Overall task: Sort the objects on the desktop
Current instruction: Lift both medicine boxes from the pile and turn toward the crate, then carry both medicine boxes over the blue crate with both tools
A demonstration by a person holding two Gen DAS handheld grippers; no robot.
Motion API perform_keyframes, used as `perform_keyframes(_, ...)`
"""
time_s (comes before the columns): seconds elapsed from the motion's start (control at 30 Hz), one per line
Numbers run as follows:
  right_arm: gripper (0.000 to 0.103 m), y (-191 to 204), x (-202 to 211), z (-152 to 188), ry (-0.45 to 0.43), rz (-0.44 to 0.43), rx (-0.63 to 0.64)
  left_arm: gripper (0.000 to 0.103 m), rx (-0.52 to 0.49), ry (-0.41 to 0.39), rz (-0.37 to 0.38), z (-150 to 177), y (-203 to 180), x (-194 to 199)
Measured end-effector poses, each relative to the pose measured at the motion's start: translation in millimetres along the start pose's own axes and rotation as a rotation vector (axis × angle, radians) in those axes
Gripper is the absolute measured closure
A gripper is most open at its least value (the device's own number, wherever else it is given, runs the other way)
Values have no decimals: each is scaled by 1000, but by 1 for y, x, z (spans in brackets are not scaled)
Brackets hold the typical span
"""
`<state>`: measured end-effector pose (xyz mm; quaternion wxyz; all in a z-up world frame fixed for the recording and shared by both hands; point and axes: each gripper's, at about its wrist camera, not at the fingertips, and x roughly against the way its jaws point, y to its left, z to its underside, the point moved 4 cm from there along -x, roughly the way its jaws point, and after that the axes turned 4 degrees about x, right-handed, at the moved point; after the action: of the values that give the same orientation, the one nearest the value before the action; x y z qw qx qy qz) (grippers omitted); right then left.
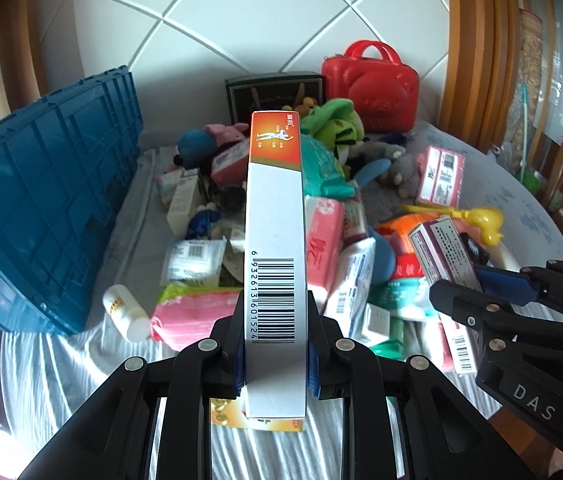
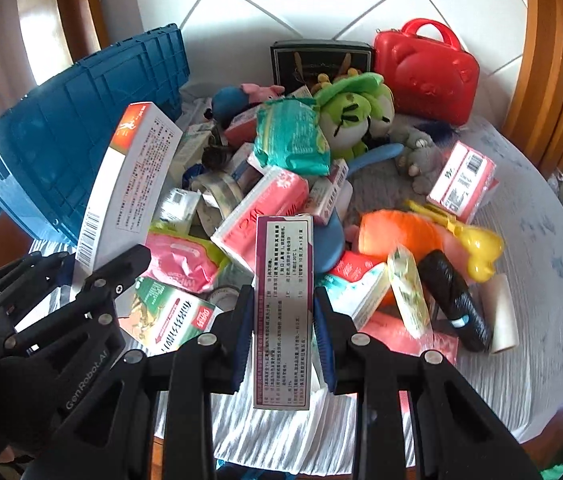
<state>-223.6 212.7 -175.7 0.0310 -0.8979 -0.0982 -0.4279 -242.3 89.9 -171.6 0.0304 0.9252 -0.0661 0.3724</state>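
Pinching a tall white box with an orange top (image 1: 274, 248), the left gripper (image 1: 274, 360) holds it up above the messy pile. Its blue pads press on both narrow sides of the box, near the end with the black bar code. The right gripper (image 2: 283, 336) squeezes a thin box with a purple edge (image 2: 284, 300) in the same way, one pad on each side. That box stands up between the fingers, with small print facing the camera.

Under both boxes lies a table with a striped white cloth (image 2: 281, 436), covered in things. A big blue crate (image 1: 41, 208) leans at the left edge. A red case with a handle (image 2: 427, 74) stands at the back, next to a dark box (image 2: 319, 60). A green plush toy (image 2: 351, 114) sits on the pile in front of them. A yellow duck toy (image 2: 477, 246) lies at the right, touching an orange bag (image 2: 397, 234). A white bottle (image 1: 127, 312) lies on its side near the crate.
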Motion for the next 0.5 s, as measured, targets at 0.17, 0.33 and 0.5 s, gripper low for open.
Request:
perform_keyframes(0.17, 75, 12, 5, -20, -39, -27, 49, 81, 36, -30, -37, -12, 13, 9)
perform_keyframes(0.33, 75, 30, 9, -44, -76, -67, 108, 81, 75, -68, -89, -24, 31, 23)
perform_keyframes(0.5, 75, 55, 14, -75, -115, -133, 172, 81, 124, -119, -169, -39, 56, 40)
